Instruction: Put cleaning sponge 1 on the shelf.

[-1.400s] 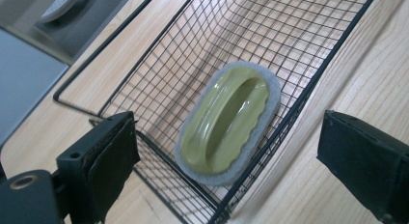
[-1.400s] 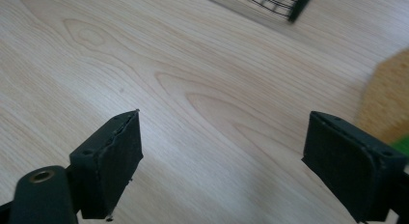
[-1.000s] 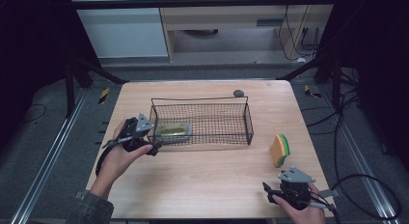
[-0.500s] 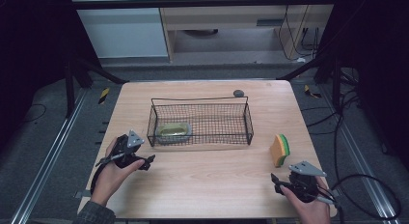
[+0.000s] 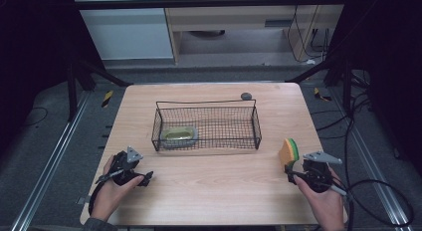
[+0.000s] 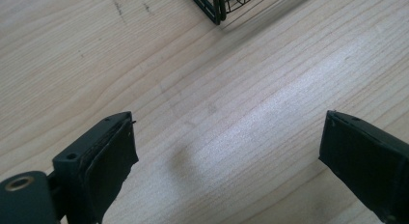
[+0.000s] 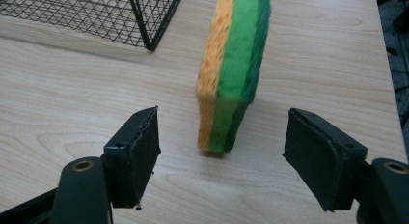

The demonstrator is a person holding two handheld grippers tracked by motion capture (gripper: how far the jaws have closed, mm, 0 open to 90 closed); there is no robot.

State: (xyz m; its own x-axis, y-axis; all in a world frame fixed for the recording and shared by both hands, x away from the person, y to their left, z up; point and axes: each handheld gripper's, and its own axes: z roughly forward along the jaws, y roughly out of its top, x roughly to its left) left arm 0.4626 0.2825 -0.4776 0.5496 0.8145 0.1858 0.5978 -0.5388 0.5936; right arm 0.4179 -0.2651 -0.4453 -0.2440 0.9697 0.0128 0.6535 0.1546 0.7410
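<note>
- High view, left edge of the table (image 5: 209, 196): a hand holds the left gripper (image 5: 145, 178) low over bare wood, in front of the left end of the wire basket (image 5: 256, 124).
- Left gripper view: the left gripper's (image 6: 226, 156) two black jaws stand wide apart with only wood grain between them and nothing in their grasp. A corner of the basket (image 6: 217, 7) sits at the top of the frame.
- High view, centre: the basket holds a yellow-green object in a clear wrapper (image 5: 178, 136) at its left end. A small dark grey object (image 5: 246, 96) lies on the table just behind the basket.
- High view, right: the sponge (image 5: 288, 150), yellow with a green layer, stands on edge well to the right of the basket. The right gripper (image 5: 290, 172) sits just in front of it.
- Right gripper view: the sponge (image 7: 234, 64) stands upright just beyond the tips of the right gripper (image 7: 222, 151). Its jaws have just been closing but stay partly open. The pads do not touch the sponge and grasp nothing.
</note>
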